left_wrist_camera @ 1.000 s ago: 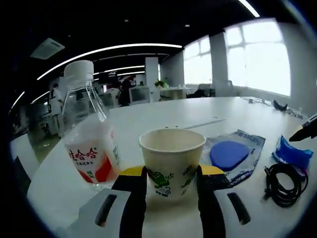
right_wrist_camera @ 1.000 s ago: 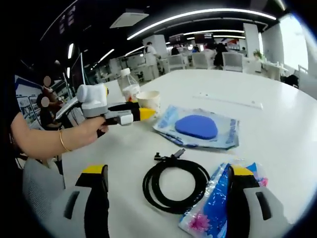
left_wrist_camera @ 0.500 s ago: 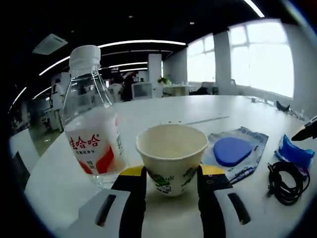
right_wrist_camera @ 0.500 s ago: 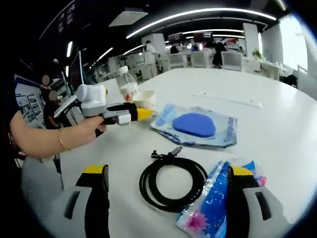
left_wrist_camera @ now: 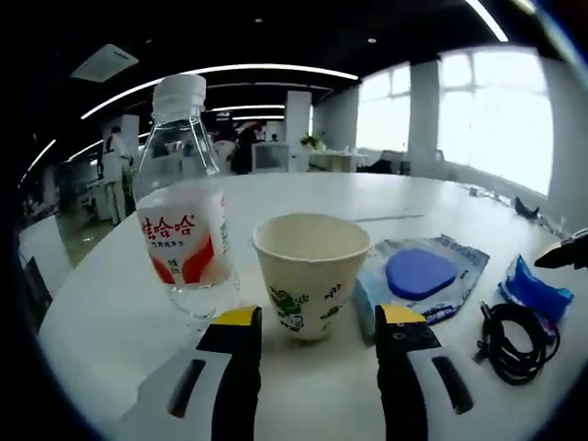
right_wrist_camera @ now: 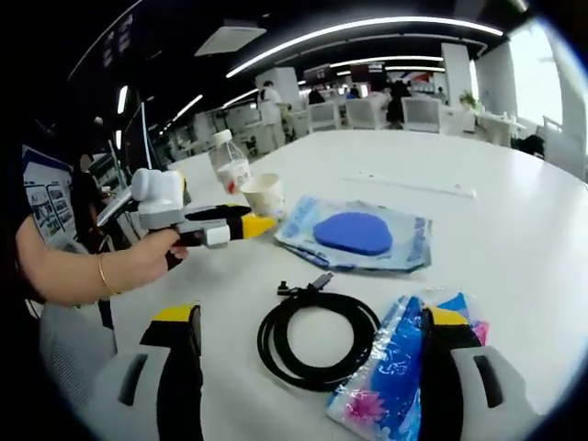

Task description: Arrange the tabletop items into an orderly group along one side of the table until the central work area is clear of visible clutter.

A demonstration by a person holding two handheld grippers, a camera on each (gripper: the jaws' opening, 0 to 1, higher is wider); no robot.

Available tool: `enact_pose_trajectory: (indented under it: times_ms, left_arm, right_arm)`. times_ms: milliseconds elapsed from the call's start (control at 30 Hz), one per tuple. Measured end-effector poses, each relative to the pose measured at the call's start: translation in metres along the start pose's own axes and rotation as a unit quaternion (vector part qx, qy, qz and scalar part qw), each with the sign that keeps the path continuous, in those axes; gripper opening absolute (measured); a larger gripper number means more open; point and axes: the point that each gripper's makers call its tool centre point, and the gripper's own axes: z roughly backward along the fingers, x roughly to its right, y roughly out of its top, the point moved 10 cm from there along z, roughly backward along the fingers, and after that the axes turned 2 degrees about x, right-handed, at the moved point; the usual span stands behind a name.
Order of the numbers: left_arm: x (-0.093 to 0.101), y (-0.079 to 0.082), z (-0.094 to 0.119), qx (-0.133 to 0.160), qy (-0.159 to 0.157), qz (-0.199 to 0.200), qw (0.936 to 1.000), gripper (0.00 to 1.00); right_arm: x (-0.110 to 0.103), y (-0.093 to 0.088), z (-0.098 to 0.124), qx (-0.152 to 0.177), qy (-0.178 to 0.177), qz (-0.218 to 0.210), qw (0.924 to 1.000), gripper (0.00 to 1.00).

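Two tools stand with jaws apart: the left tool point(left_wrist_camera: 317, 322) faces the paper cup point(left_wrist_camera: 310, 274) standing free at frame centre beside the bottle point(left_wrist_camera: 186, 216), so it should back straight off without tipping it.

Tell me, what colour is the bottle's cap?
White. The bottle cap shows best in the left gripper view.
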Motion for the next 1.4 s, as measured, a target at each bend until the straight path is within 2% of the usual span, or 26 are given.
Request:
enact_pose_trajectory:
  times_ms: [133, 267, 467, 633, 967, 1133, 1233, 1333, 1400]
  left_arm:
    - [0.001, 0.002, 0.007, 0.001, -0.013, 0.006, 0.9999, 0.55]
    - [0.004, 0.008, 0.014, 0.02, -0.031, 0.015, 0.9992, 0.63]
    - [0.011, 0.015, 0.022, 0.026, -0.078, -0.003, 0.9966, 0.82]
    - [0.022, 0.02, 0.032, 0.027, -0.111, -0.028, 0.9931, 0.92]
    - [0.035, 0.024, 0.049, 0.021, -0.144, -0.04, 0.9886, 0.99]
    - [0.047, 0.031, 0.056, 0.046, -0.174, -0.046, 0.9825, 1.0]
    - [0.054, 0.034, 0.057, 0.05, -0.188, -0.065, 0.9787, 1.0]
    - [0.06, 0.036, 0.057, 0.051, -0.199, -0.067, 0.9763, 1.0]
    - [0.063, 0.036, 0.057, 0.051, -0.204, -0.07, 0.975, 1.0]
  right_arm:
    - [0.0, 0.003, 0.004, 0.009, -0.004, -0.004, 0.9999, 0.99]
    - [0.001, 0.005, 0.009, 0.016, -0.011, -0.009, 0.9998, 1.0]
    - [0.003, 0.006, 0.022, 0.025, -0.024, -0.014, 0.9993, 1.0]
    - [0.005, 0.004, 0.032, 0.029, -0.039, -0.019, 0.9987, 0.99]
    - [0.005, -0.004, 0.049, 0.022, -0.062, -0.034, 0.9973, 0.97]
    - [0.005, -0.008, 0.057, 0.022, -0.087, -0.055, 0.9944, 0.96]
    - [0.006, -0.012, 0.061, 0.015, -0.1, -0.067, 0.9926, 0.94]
    - [0.004, -0.018, 0.064, -0.002, -0.114, -0.062, 0.9916, 0.94]
    - [0.003, -0.021, 0.067, -0.001, -0.112, -0.069, 0.9913, 0.94]
